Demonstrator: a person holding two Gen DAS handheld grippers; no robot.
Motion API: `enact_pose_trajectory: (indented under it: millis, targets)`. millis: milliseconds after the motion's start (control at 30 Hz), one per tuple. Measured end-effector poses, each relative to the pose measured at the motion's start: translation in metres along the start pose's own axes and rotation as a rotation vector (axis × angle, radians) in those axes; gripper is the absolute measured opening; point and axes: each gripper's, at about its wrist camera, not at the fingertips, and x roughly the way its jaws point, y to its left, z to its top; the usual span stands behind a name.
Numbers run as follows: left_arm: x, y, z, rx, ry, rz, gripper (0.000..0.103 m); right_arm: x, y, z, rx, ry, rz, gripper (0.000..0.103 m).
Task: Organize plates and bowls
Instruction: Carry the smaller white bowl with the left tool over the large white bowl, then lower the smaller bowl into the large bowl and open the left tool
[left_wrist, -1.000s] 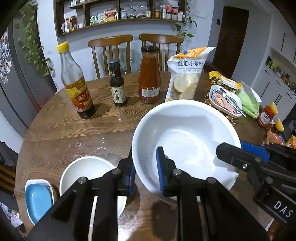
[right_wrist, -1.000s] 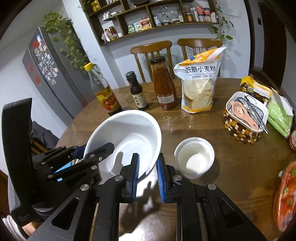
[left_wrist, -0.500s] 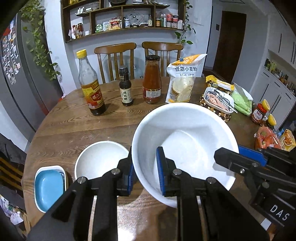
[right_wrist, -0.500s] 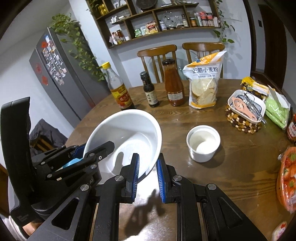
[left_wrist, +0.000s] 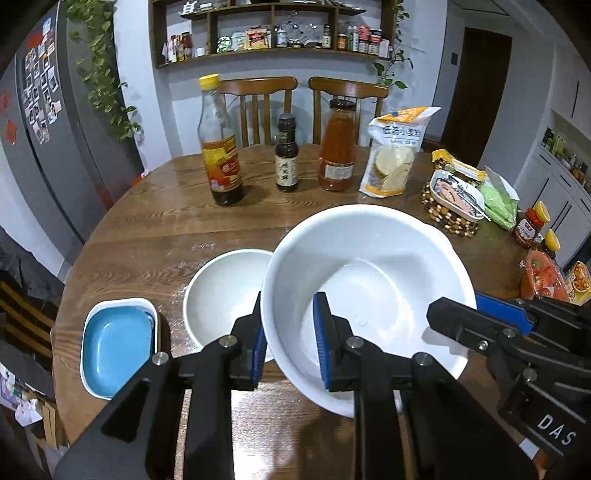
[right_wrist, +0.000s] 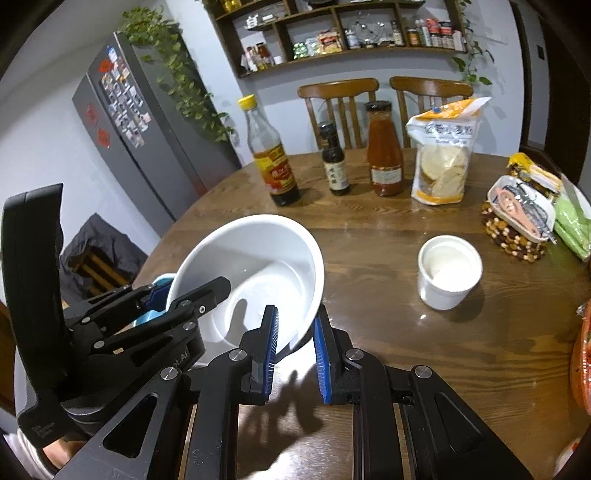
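Note:
A large white bowl is held in the air above the round wooden table, tilted. My left gripper is shut on its near left rim. My right gripper is shut on its right rim; the bowl also shows in the right wrist view. A smaller white bowl sits on the table under and left of it. A blue rectangular dish in a white dish lies at the table's left edge. A small white cup-shaped bowl stands to the right.
Three bottles and a flour bag stand at the back. A tray on a beaded mat, green packets and jars crowd the right side. Two chairs stand behind the table.
Both grippers have lifted the large bowl higher and shifted it to the right. The smaller white bowl and the blue dish have come further into view below.

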Motion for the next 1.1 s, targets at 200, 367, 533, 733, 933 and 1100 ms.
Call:
enact_pose_trajectory:
  millis: [200, 367, 533, 733, 933, 1100]
  targets:
    - [0.005, 0.02, -0.003, -0.028, 0.019, 0.011, 0.021, 0.016, 0.016, 0.0, -0.014, 0.027, 0.015, 0.021]
    - [0.013, 0.04, -0.005, -0.047, 0.041, 0.012, 0.021, 0.035, 0.026, 0.004, -0.018, 0.057, 0.025, 0.021]
    - [0.03, 0.061, -0.005, -0.067, 0.085, 0.019, 0.021, 0.059, 0.038, 0.007, -0.021, 0.093, 0.029, 0.021]
    - [0.048, 0.08, -0.003, -0.079, 0.116, 0.031, 0.021, 0.084, 0.045, 0.012, -0.012, 0.118, 0.032, 0.021]
    - [0.071, 0.091, -0.004, -0.079, 0.165, 0.027, 0.021, 0.108, 0.042, 0.009, 0.017, 0.162, 0.022, 0.021]
    - [0.085, 0.093, -0.005, -0.075, 0.194, 0.011, 0.021, 0.12, 0.037, 0.009, 0.038, 0.184, 0.006, 0.021]
